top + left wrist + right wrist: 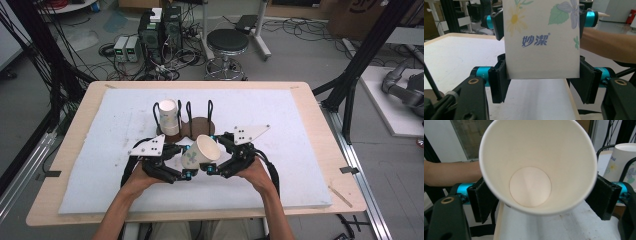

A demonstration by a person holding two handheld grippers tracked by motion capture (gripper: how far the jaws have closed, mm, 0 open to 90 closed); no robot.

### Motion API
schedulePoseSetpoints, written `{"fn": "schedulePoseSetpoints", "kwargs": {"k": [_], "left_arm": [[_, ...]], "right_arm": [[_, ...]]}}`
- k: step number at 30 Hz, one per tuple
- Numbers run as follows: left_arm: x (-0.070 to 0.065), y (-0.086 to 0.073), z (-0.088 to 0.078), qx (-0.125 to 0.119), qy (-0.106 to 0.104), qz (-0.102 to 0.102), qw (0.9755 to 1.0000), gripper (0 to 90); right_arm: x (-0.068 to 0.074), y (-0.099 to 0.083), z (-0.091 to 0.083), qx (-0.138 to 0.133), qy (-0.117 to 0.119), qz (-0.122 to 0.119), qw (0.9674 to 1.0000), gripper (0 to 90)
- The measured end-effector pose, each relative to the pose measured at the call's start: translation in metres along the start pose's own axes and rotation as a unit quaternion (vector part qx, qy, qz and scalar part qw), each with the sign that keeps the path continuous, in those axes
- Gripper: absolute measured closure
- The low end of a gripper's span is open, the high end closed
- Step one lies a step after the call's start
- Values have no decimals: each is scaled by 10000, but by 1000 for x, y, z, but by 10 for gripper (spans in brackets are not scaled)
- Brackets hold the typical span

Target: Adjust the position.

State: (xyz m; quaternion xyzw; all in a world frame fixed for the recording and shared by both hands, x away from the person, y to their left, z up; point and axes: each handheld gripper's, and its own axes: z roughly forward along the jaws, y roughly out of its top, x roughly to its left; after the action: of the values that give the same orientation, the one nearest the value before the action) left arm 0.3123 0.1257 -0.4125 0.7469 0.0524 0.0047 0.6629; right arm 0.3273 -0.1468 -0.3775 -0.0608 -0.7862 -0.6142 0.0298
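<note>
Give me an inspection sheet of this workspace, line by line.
Surface: white mat on a wooden table.
Job's things: paper cup held tilted between both grippers; second cup in a black wire rack.
Clutter: nothing seen.
Grippers: left hand-held gripper shut on the cup's base end; right hand-held gripper clamps its rim end.
Cables: black leads trail from the grippers.
Surroundings: stool, electronics boxes, floor wiring.

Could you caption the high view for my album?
Both handheld grippers clamp a flowered white paper cup above the white foam mat.
</note>
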Motion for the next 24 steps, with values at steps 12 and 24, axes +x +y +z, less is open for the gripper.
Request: {"fn": "schedulePoseSetpoints", "kwargs": {"k": [12, 24], "left_arm": [[-1, -1, 8, 112, -106, 30, 9999, 367], [-1, -1, 8, 33, -179, 13, 9998, 343]], "right_arm": [[0, 0, 2, -43, 137, -4, 9999, 202], [2, 1, 1, -86, 236, -93, 9996, 307]]}}
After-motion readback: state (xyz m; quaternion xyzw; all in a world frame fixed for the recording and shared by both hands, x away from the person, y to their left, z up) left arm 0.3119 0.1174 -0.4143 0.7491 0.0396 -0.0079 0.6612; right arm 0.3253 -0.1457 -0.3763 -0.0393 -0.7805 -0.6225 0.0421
